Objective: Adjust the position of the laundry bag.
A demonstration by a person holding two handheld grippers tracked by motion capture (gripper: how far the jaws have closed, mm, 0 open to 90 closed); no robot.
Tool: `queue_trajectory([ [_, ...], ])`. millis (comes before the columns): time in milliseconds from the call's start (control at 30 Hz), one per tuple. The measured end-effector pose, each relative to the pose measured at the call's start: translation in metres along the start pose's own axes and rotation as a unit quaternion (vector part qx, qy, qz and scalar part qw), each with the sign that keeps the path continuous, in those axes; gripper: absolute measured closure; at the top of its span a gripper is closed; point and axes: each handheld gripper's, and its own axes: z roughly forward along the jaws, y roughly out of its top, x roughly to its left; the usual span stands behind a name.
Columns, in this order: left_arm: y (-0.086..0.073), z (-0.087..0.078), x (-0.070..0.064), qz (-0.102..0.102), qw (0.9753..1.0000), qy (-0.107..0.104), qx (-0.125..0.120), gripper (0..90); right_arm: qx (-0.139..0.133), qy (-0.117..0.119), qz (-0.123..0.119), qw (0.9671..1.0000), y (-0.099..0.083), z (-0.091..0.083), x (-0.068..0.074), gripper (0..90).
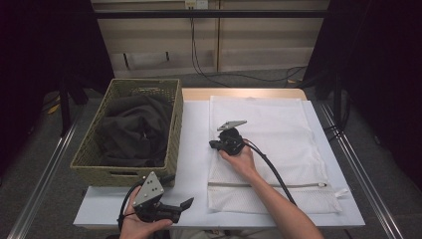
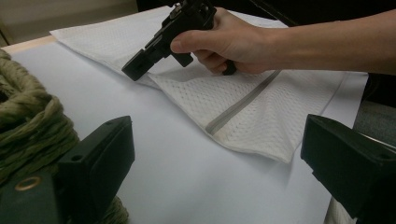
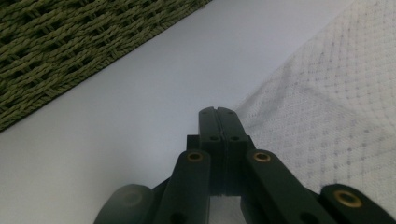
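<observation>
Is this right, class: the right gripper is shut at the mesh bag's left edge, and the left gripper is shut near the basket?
Not quite. The left gripper is open: the left gripper view shows its jaws set wide apart. The rest holds: the right gripper is shut at the mesh bag's left edge, and the left one is near the basket.

no readable text, label, brand, number or sign on any surface; nothing legible

One woven basket (image 1: 89, 149), one dark garment (image 1: 132, 132), one mesh laundry bag (image 1: 283, 129), two tools.
</observation>
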Motion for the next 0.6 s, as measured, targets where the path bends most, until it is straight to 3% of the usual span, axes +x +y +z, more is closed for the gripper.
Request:
queue_trajectory([
  [67,0.0,0.001,0.001,-0.002,0.9999,-0.011,-0.007,9.7,-0.001,0.002,0.003,1.0,0.0,0.0,0.001,90.0],
  [600,0.0,0.001,0.0,-0.002,0.9999,-0.009,-0.007,10.1,-0.008,0.017,0.002,0.9998,0.007,0.008,0.016,90.0],
])
